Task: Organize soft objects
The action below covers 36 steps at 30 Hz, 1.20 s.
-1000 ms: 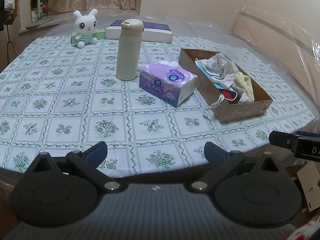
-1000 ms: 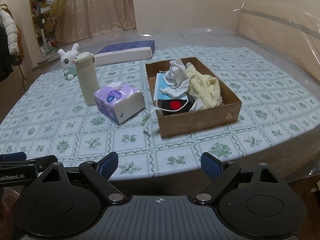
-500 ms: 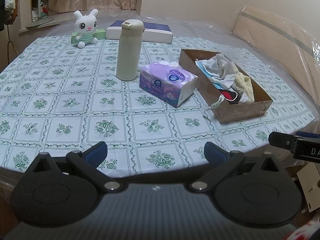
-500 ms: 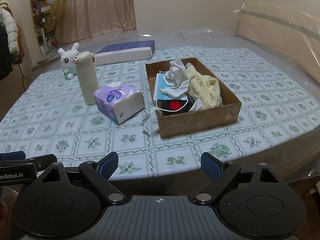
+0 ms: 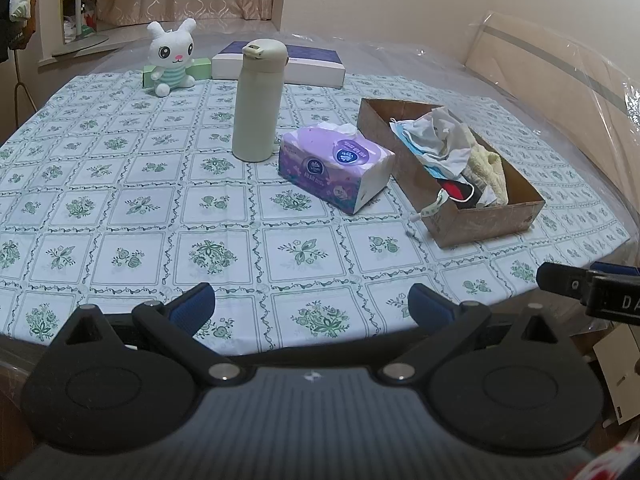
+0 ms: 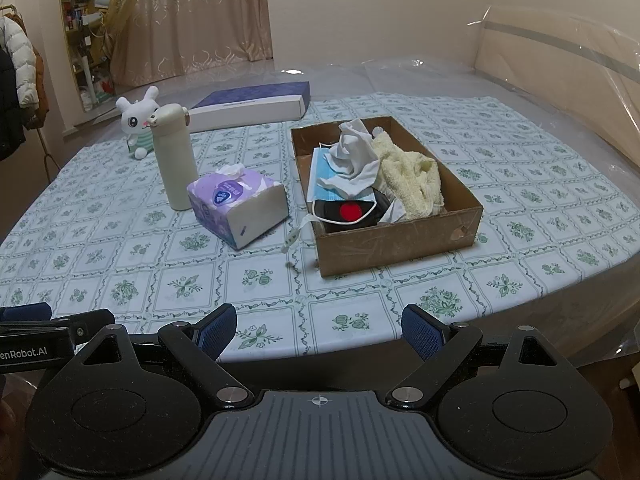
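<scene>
A brown cardboard box (image 6: 404, 242) (image 5: 480, 228) sits on the table and holds a white cloth (image 6: 352, 160), a blue face mask (image 6: 320, 184), a yellow towel (image 6: 412, 180) and a black item with a red dot (image 6: 350, 212). A purple tissue pack (image 6: 236, 208) (image 5: 334, 168) lies left of the box. A white plush rabbit (image 5: 172, 60) (image 6: 134, 120) sits at the far left. My left gripper (image 5: 310, 306) and my right gripper (image 6: 318, 326) are both open and empty at the table's near edge.
A cream thermos bottle (image 5: 258, 100) (image 6: 174, 156) stands behind the tissue pack. A flat blue-and-white box (image 5: 280, 62) (image 6: 248, 106) lies at the far edge. The table has a green-patterned cloth (image 5: 120, 208). Plastic-wrapped furniture (image 6: 560, 52) stands at the right.
</scene>
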Each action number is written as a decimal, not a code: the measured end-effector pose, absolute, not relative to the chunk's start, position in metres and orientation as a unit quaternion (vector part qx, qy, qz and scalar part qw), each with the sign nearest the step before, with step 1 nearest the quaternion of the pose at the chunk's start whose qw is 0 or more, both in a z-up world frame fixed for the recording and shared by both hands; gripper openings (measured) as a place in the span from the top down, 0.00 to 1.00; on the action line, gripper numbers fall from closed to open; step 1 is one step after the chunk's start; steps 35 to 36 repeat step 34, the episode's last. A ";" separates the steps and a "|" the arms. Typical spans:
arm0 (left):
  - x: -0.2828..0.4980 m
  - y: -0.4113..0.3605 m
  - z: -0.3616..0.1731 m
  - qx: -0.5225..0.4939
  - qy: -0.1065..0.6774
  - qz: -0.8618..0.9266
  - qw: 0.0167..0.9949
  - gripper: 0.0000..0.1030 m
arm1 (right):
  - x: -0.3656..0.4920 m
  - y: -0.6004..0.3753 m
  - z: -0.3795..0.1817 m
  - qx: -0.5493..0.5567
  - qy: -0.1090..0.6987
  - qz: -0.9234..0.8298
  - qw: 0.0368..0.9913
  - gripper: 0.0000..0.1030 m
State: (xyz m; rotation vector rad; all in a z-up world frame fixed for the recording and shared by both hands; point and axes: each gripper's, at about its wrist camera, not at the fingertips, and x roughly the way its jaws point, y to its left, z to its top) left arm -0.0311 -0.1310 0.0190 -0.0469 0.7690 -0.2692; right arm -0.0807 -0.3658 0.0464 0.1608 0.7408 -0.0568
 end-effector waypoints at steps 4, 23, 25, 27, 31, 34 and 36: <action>-0.031 -0.131 0.019 -0.023 0.374 -0.130 0.918 0.01 | -0.081 -0.365 0.046 0.079 0.362 -0.028 0.929 0.14; -0.031 -0.132 0.018 -0.022 0.373 -0.130 0.918 0.01 | -0.081 -0.365 0.045 0.079 0.362 -0.028 0.928 0.14; -0.032 -0.133 0.018 -0.019 0.372 -0.132 0.919 0.01 | -0.081 -0.365 0.045 0.078 0.363 -0.027 0.928 0.14; -0.032 -0.133 0.018 -0.017 0.370 -0.135 0.919 0.01 | -0.081 -0.365 0.044 0.078 0.364 -0.027 0.928 0.14; -0.035 -0.134 0.018 -0.017 0.363 -0.140 0.921 0.01 | -0.081 -0.364 0.044 0.078 0.364 -0.027 0.928 0.14; -0.035 -0.133 0.018 -0.020 0.364 -0.140 0.921 0.01 | -0.081 -0.364 0.044 0.078 0.364 -0.027 0.928 0.14; -0.035 -0.133 0.018 -0.020 0.364 -0.140 0.921 0.01 | -0.081 -0.364 0.044 0.078 0.364 -0.027 0.928 0.14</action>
